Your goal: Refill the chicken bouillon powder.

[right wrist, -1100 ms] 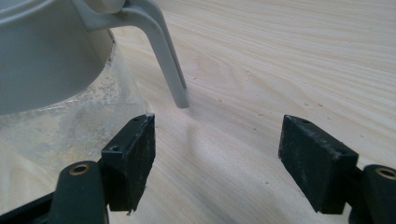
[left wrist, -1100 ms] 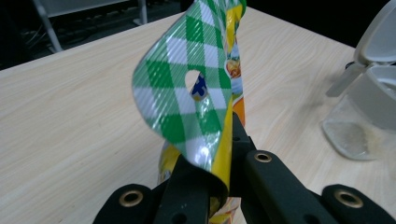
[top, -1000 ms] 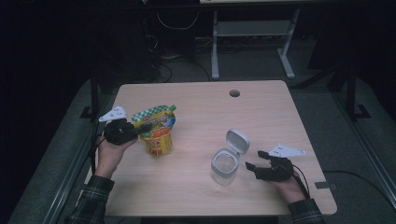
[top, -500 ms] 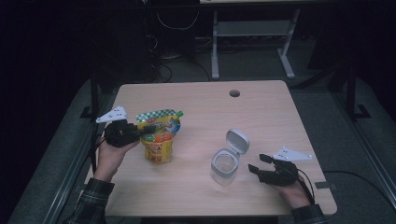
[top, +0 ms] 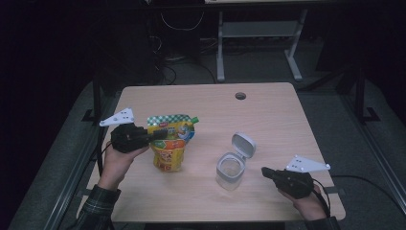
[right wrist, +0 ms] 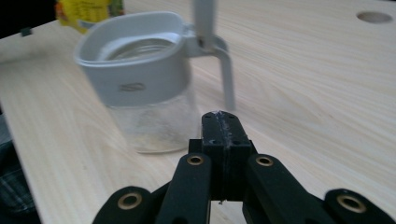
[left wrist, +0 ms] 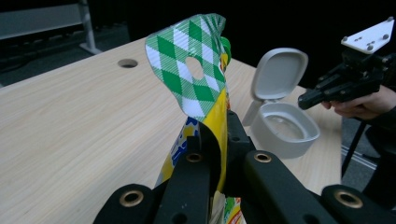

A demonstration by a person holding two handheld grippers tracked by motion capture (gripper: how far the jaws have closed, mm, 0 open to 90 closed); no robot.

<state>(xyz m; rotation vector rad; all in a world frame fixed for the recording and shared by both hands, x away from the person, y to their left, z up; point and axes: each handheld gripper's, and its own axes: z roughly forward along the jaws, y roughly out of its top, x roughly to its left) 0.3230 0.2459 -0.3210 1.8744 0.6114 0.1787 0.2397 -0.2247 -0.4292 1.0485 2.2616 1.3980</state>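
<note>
A yellow stand-up pouch [top: 169, 143] with a green-and-white checked top band and a green spout cap at its upper right corner is held above the left half of the wooden counter [top: 268, 115]. The left gripper [top: 152, 136] has its jaws clamped on the pouch's left edge, just below the checked band; in the left gripper view the yellow film of the pouch [left wrist: 198, 88] is pinched between the two black jaws, and the checked band with its punched hanging hole rises above them, bent over to one side. The lower end of the pouch hangs close to the counter; whether it touches the wood cannot be told.

To the right of the pouch, near the middle of the counter's front half, stands a clear plastic container [top: 230, 168] with a grey collar and a hinged grey lid [top: 242, 144] flipped up and open at its far side. In the right gripper view the container [right wrist: 147, 88] stands upright straight ahead of the jaws, its mouth uncovered.

The right gripper [top: 265, 171] lies low over the counter just right of the container, pointing at it but apart from it. Its jaws are pressed together with nothing between them, as the right gripper view shows. A round cable hole [top: 240, 96] sits near the counter's far edge.
</note>
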